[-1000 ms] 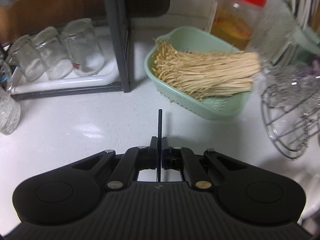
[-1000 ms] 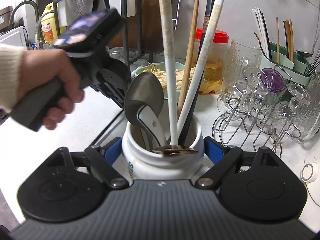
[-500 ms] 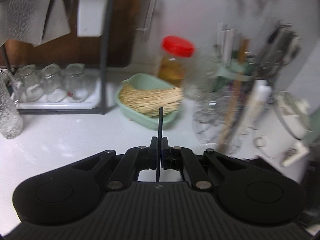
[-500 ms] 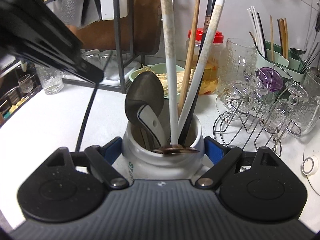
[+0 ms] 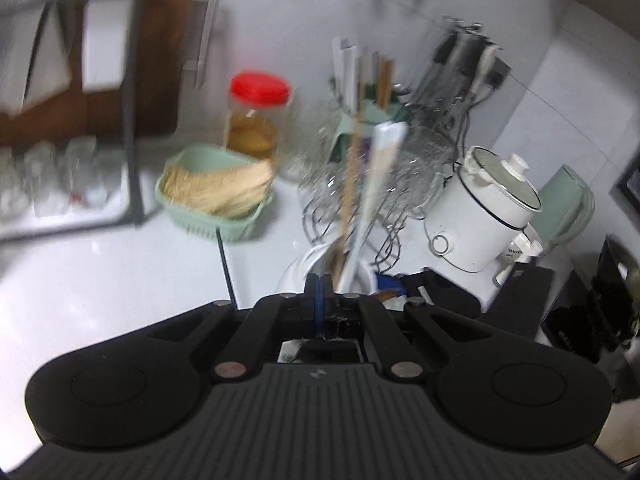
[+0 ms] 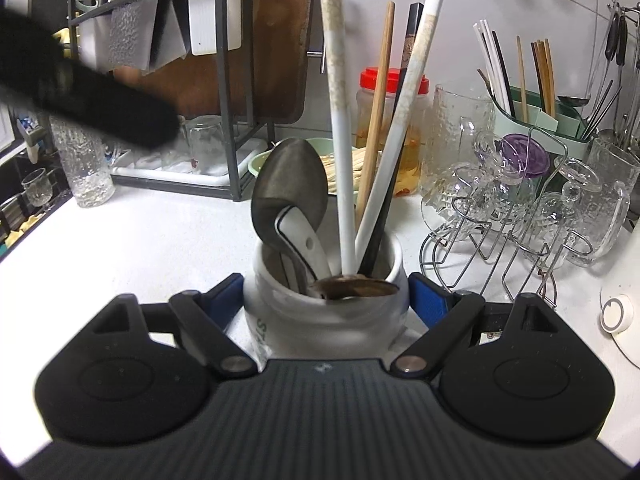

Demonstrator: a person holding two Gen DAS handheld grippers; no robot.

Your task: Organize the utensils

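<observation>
Left gripper is showing its jaws pressed fully together, blue pads touching, nothing between them. A thin black chopstick is sticking up just left of the closed fingers, outside the grip; whether it is touching the gripper body I cannot tell. Left view is blurring.

Right gripper is standing wide, blue pads sitting at either side of the white utensil jar, pressing on its walls as far as the view shows. Jar is sitting on the white counter, holding a metal spoon, a white-handled utensil, two long white chopsticks, a wooden chopstick and a dark one, all leaning upright.

Behind the jar: red-lidded jar, green basket of noodles. Right of it a wire rack with glasses, green holder with more chopsticks. White cooker is standing beyond the rack.
</observation>
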